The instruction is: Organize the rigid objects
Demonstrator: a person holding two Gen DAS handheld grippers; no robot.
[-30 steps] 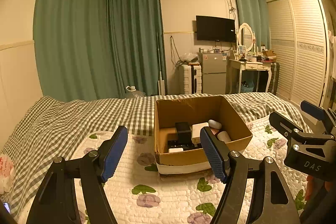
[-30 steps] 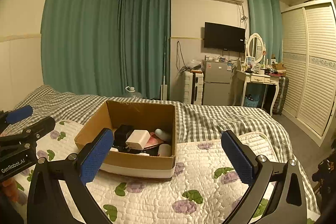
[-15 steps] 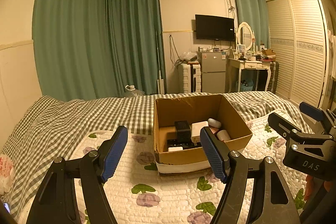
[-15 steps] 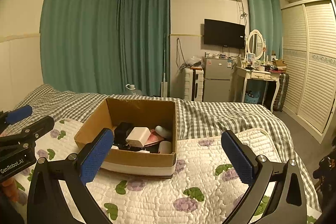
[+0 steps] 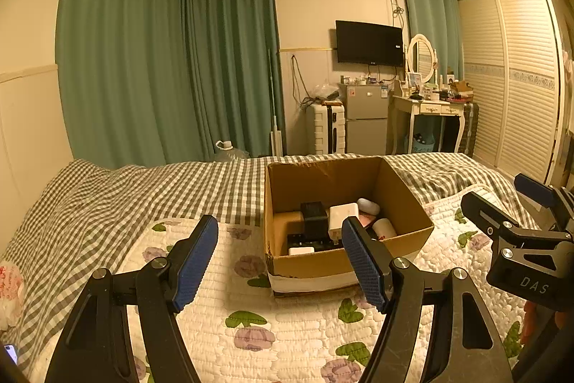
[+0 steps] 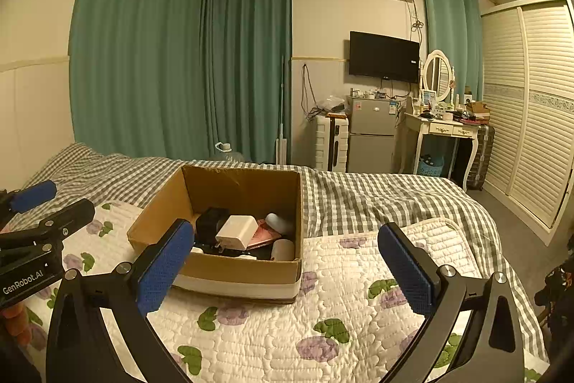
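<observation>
An open cardboard box [image 5: 401,239] stands on the quilted bed; it also shows in the right wrist view [image 6: 158,214]. Inside lie a black cube [image 5: 314,221], a white charger block [image 6: 236,232], a pink flat item [image 6: 263,237], a pale rounded case [image 6: 281,223] and a white cylinder [image 6: 281,248]. My left gripper [image 5: 280,261] is open and empty, held above the quilt just before the box. My right gripper [image 6: 287,268] is open wide and empty, to the right of the box front. Each gripper shows at the edge of the other's view.
A floral quilt [image 6: 323,329] covers the near bed over a grey checked sheet [image 5: 125,196]. Beyond the bed stand green curtains, a small fridge [image 6: 371,135], a dressing table [image 6: 445,131] and a wardrobe [image 6: 538,131]. A phone [image 5: 10,352] lies at the far left edge.
Both views have shifted very slightly; the box sits a touch lower and closer in the frames. Both grippers stay open and empty.
</observation>
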